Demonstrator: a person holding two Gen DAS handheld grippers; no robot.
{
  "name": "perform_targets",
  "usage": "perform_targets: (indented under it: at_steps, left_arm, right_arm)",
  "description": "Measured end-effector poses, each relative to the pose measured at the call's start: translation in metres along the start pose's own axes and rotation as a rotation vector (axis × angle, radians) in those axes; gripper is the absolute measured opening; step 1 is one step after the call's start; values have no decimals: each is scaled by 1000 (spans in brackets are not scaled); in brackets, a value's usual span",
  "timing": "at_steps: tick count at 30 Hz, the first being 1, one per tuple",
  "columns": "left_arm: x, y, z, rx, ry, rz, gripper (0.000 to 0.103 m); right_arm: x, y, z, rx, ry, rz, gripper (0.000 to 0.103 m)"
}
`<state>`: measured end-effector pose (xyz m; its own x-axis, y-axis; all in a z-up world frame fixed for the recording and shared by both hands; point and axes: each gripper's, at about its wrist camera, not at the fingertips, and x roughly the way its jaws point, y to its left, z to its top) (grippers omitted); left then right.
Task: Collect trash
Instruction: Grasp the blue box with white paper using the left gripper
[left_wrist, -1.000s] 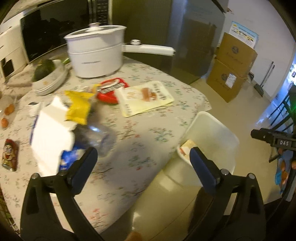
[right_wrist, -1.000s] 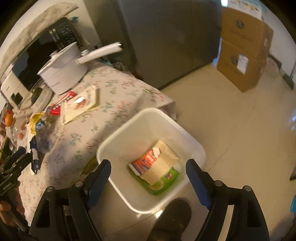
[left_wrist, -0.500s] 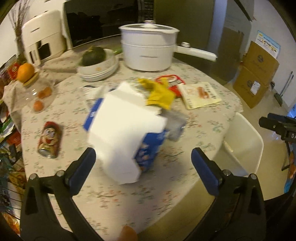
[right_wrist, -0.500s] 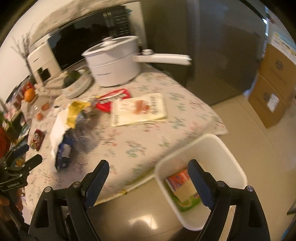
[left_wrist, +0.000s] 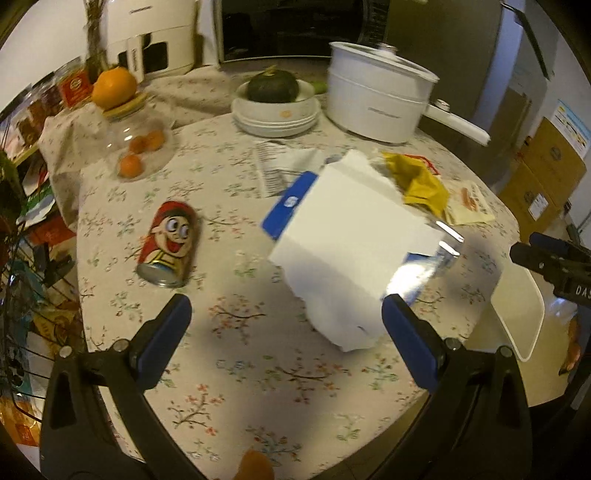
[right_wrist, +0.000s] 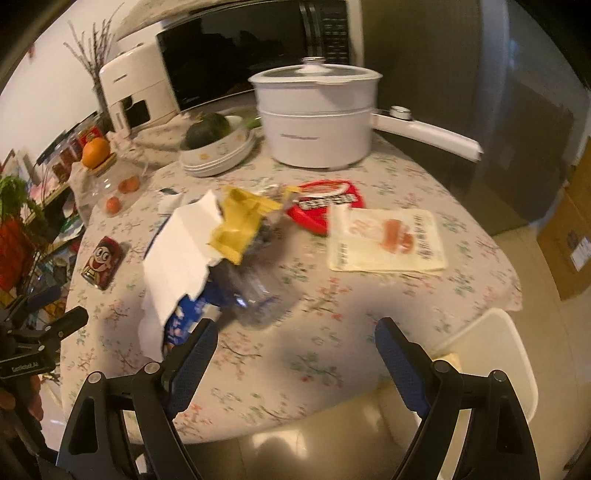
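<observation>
Facing the round floral-cloth tabletop (left_wrist: 236, 362), I was between pickups, choosing the next piece of trash. The white plastic bin (right_wrist: 491, 354) stood on the floor just beside its edge. The torn white-and-blue paper carton (left_wrist: 354, 251) lay nearest, the red cartoon can (left_wrist: 170, 245) further left. Both my left hand-held gripper (left_wrist: 286, 332) and right hand-held gripper (right_wrist: 295, 358) were spread wide and empty; next I needed to straddle the carton and clamp.
</observation>
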<state>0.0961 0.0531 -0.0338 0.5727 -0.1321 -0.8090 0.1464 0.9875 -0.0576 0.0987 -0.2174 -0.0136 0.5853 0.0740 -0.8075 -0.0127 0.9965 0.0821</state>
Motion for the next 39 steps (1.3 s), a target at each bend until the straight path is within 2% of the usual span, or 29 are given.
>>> perform_targets:
  at_steps: [12, 22, 25, 32, 39]
  left_arm:
    - [28, 47, 7, -117, 63, 1, 102]
    - [38, 79, 9, -214, 115, -85, 102]
    - [43, 80, 9, -224, 112, -94, 96]
    - [62, 59, 16, -245, 158, -205, 90]
    - [63, -7, 17, -63, 174, -229, 90]
  right_arm:
    - [26, 36, 9, -45, 15, 28, 89]
    - [29, 45, 12, -39, 17, 49, 89]
    - [29, 48, 13, -41, 12, 54, 89]
    - [31, 44, 15, -16, 17, 55, 89]
    - [26, 12, 17, 46, 28, 25, 89]
